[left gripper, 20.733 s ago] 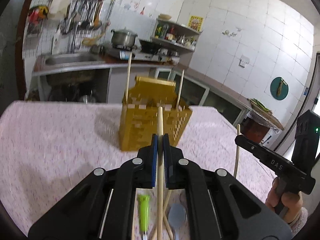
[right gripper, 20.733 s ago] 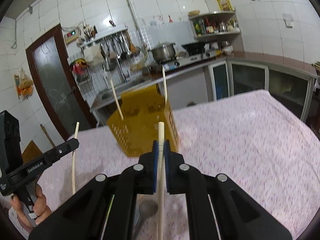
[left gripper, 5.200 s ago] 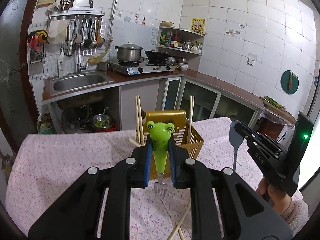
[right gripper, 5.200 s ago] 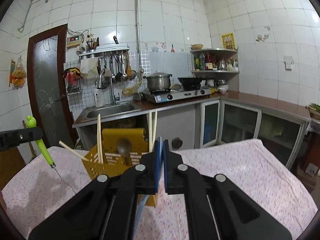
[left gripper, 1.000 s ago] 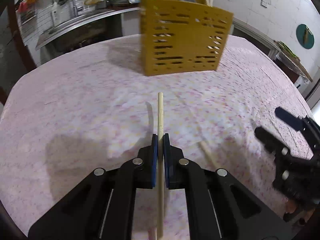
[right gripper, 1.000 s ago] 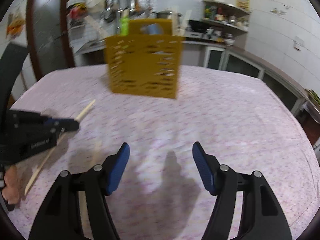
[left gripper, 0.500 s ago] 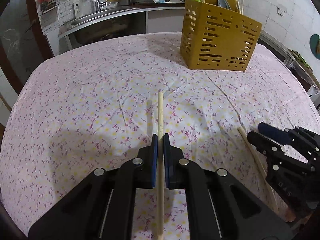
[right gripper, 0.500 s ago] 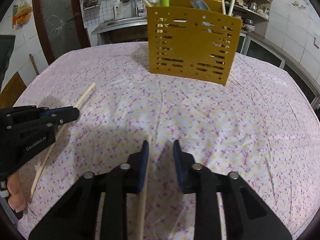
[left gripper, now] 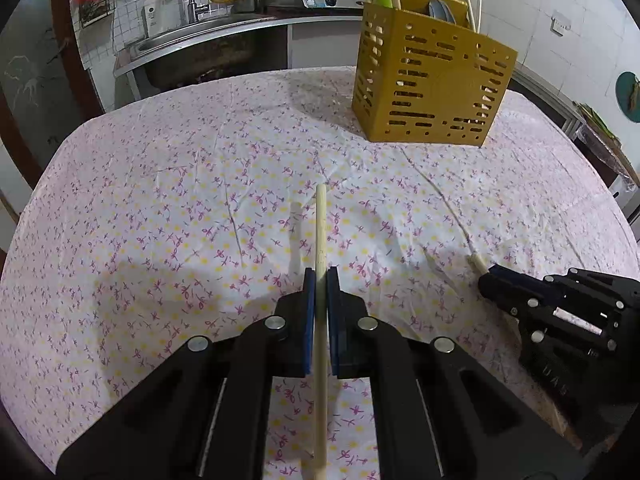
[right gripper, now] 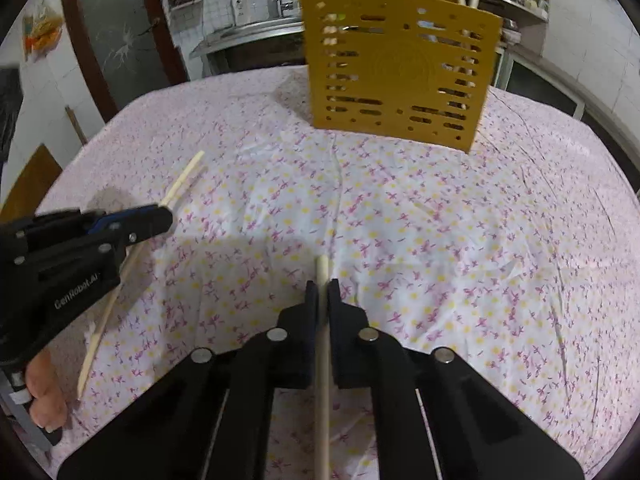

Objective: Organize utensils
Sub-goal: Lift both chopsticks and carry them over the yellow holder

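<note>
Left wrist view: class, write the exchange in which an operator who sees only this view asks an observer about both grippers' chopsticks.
Operator: Is the right gripper really clamped on its chopstick?
Observer: Yes. The right wrist view shows the right gripper shut on the right chopstick, with only a short tip poking past the pads.
Operator: How much of my chopstick trails behind the left gripper?
Observer: A long part. The left chopstick runs back under the left gripper and ends near the left hand.

Black left gripper (left gripper: 318, 280), blue pads (left gripper: 307, 312), silver screws (round-headed), white lettering
</note>
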Demonstrator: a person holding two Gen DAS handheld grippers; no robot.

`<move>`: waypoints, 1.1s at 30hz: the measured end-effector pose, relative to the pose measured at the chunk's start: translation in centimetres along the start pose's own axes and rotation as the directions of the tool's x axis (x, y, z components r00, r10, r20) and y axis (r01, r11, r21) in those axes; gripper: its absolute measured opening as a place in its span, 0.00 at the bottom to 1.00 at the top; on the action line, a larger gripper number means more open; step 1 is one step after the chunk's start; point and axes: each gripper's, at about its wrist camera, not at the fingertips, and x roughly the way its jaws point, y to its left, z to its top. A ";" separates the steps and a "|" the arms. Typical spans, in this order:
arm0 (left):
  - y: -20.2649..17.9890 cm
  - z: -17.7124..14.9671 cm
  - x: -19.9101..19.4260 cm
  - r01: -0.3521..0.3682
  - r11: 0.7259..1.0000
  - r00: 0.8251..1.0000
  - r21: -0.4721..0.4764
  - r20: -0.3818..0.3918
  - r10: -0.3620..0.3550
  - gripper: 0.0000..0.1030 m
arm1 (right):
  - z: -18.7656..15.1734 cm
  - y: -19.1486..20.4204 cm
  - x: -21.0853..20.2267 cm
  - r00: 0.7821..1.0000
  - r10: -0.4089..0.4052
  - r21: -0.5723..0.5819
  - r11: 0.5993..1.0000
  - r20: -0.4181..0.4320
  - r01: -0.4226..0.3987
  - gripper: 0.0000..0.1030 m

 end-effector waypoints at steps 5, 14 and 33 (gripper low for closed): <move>-0.6 1.1 -1.6 0.052 0.999 0.998 -0.016 0.036 -0.051 0.04 | 1.3 -3.5 -2.9 0.990 0.084 0.077 0.993 0.116 -0.093 0.06; -3.6 3.8 -5.9 0.178 0.984 0.965 0.007 0.195 -0.176 0.04 | 4.0 -9.0 -7.4 0.936 0.187 0.169 0.955 0.297 -0.244 0.06; -6.2 9.0 -7.8 0.161 0.984 0.954 0.073 0.245 -0.174 0.04 | 8.8 -14.2 -8.6 0.917 0.226 0.210 0.929 0.330 -0.304 0.06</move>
